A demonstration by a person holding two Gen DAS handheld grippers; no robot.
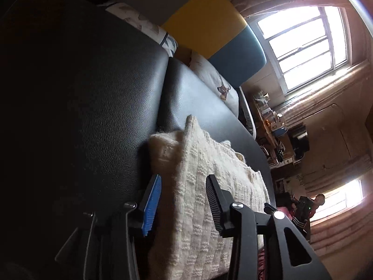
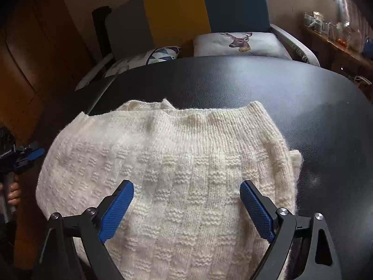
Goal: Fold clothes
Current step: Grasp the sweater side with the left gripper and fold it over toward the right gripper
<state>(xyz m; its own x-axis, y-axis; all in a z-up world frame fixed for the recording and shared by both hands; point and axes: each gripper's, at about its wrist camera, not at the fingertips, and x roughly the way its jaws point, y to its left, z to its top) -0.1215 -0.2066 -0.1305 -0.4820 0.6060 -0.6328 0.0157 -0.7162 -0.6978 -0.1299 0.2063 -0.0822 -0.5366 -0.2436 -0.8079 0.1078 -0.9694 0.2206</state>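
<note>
Nearest in the right wrist view, the right gripper (image 2: pixel 186 200) is hovering w/ jaws wide apart, blue pads (image 2: pixel 116 212) flanking bare knit, nothing pinched. The cream knit sweater (image 2: pixel 163 168) is lying folded on the black leather table (image 2: pixel 303 107), filling the view from 6 o'clock up to centre, ribbed band edge sitting toward 12. At 9 o'clock the left gripper (image 2: pixel 35 154) is showing at the sweater's left edge, a hand (image 2: pixel 12 193) holding its handle below.

In the left wrist view the left gripper (image 1: pixel 184 200) is also standing open, one blue pad (image 1: pixel 151 205) on the table side and the dark pad on top of the knit, sweater (image 1: pixel 209 163) running betw. them but not squeezed as far as the view shows. Beyond, past 12, a deer cushion (image 2: pixel 240 42) and a triangle-print cushion (image 2: pixel 163 53) are sitting on a yellow-and-teal chair (image 2: pixel 202 9); a cluttered shelf (image 2: pixel 333 32) is at 2 o'clock.

Risks, as I'm judging it: the stack is bulky and springy, so any one-sided pinch is likely grabbing only the top layer and peeling the fold open. The smooth leather is probably letting the whole bundle slide if pushed. A loose bit is poking out at 3 o'clock and at the far edge, so the next fold could trap it crooked.

Orientation: the bundle's long axis seems to be running 6 to 12 in the right view, band end pointing away toward the chair, tho the near end is cut off by the frame.
</note>
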